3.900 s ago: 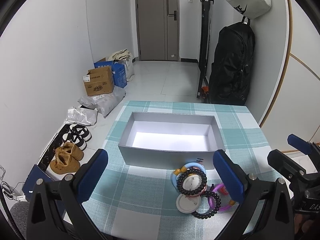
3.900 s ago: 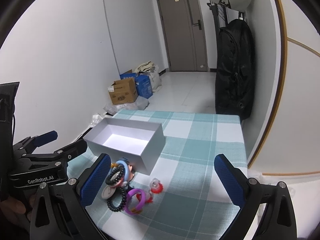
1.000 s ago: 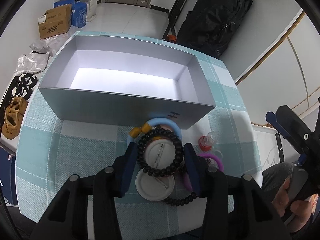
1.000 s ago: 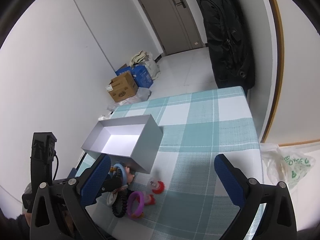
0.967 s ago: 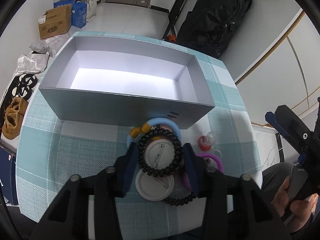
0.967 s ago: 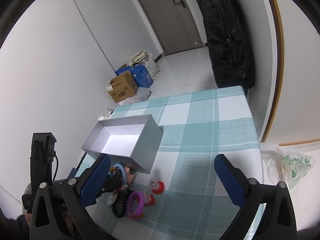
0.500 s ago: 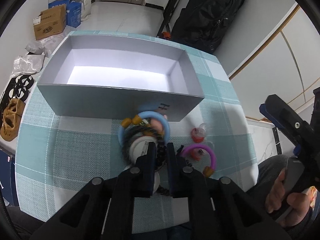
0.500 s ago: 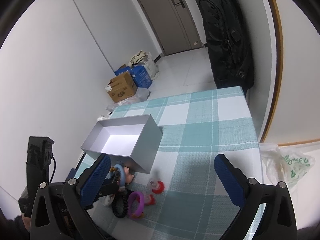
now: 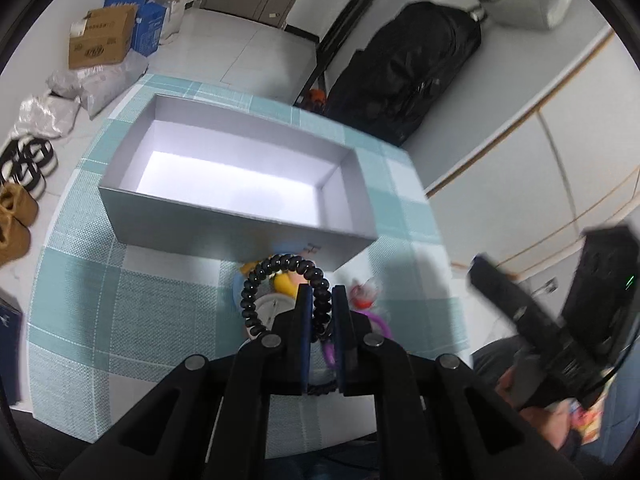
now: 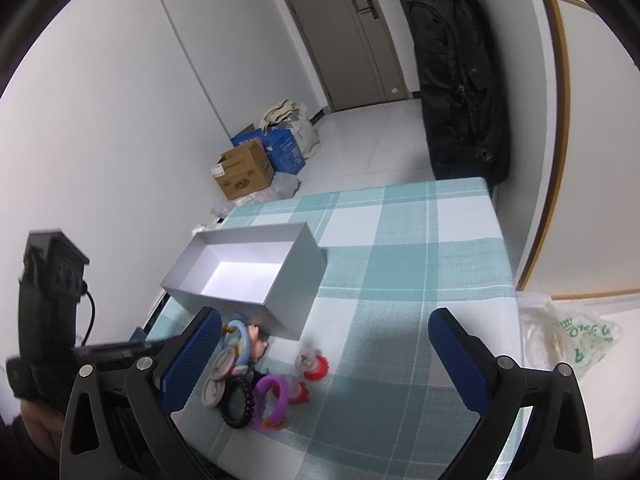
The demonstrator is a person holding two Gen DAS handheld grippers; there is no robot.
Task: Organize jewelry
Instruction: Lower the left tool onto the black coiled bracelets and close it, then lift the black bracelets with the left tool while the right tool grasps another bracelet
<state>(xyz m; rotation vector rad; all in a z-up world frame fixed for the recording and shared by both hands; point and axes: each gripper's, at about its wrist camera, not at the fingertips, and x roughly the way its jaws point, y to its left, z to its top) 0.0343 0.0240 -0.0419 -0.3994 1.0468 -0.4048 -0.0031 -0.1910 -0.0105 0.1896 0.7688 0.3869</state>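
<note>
Now the left gripper [image 9: 319, 309] has its fingers clenched on the black beaded bracelet [image 9: 276, 280], raised just ahead of them before the grey box [image 9: 240, 184], while the right gripper [image 10: 324, 354] hangs spread wide over the worktop [image 10: 400, 280].

My right gripper [image 9: 516, 304] blurred at the frame edge, purple ring [image 9: 378, 322] mostly hidden behind my left gripper's fingers [image 9: 305, 320].
</note>
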